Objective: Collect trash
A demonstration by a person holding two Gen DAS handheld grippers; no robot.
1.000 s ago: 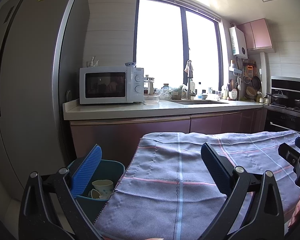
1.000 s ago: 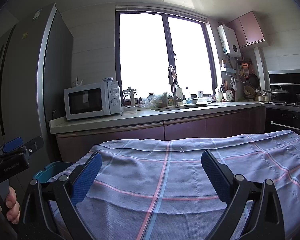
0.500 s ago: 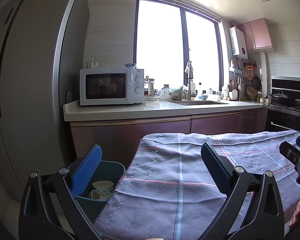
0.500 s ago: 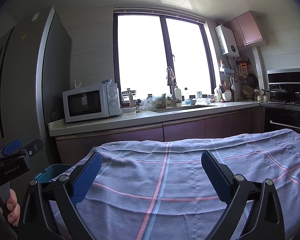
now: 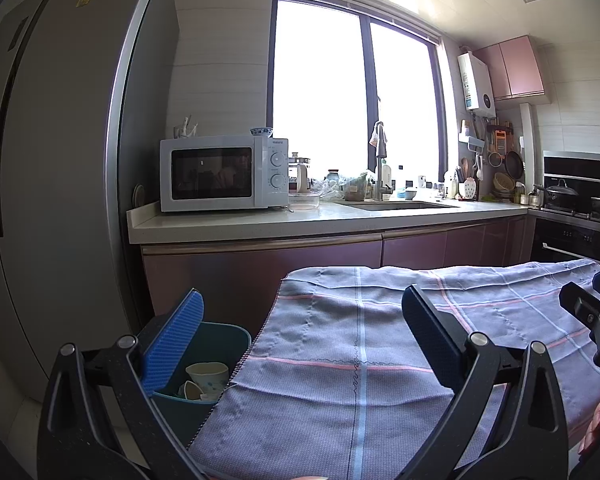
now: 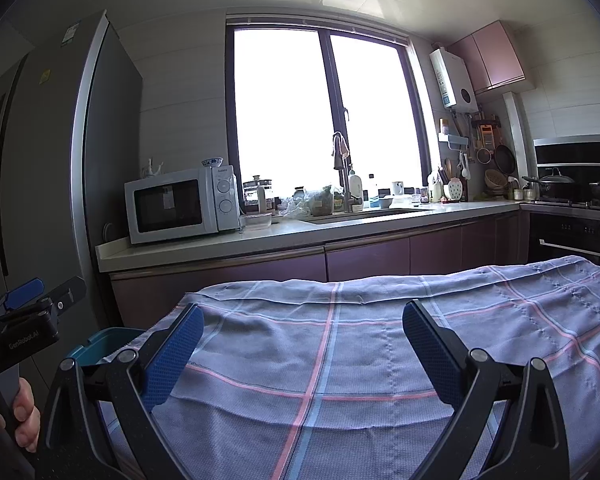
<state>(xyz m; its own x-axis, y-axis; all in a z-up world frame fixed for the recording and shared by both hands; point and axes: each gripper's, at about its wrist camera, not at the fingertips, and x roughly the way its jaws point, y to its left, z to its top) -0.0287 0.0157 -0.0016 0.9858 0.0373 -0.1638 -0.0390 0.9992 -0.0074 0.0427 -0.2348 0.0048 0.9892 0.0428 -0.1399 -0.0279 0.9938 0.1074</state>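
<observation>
Left wrist view: the left gripper [image 5: 300,336] hangs spread wide with nothing between its fingers, over the near left corner of the cloth [image 5: 380,352] that covers the table. The bin [image 5: 220,340] stands just beside the cloth's left edge, below it, and holds the trash: paper cups [image 5: 206,376] lie inside, one upright, others tipped. No trash shows on the cloth itself. The microwave [image 5: 224,174] sits on the counter beyond the cloth; the small lettering above its dials is too fine to read. The right gripper's tip shows at the cloth's right side.

Right wrist view: the right gripper [image 6: 300,344] is likewise spread and empty, above the middle of the cloth. Only the bin's rim peeks past the cloth's left corner. The left gripper's body, left of the cloth, reads "GenRobot.AI".

Risk, as I judge it: a finger dipping low could catch the loose cloth and drag it toward the bin; reaching into the bin could knock it over.
</observation>
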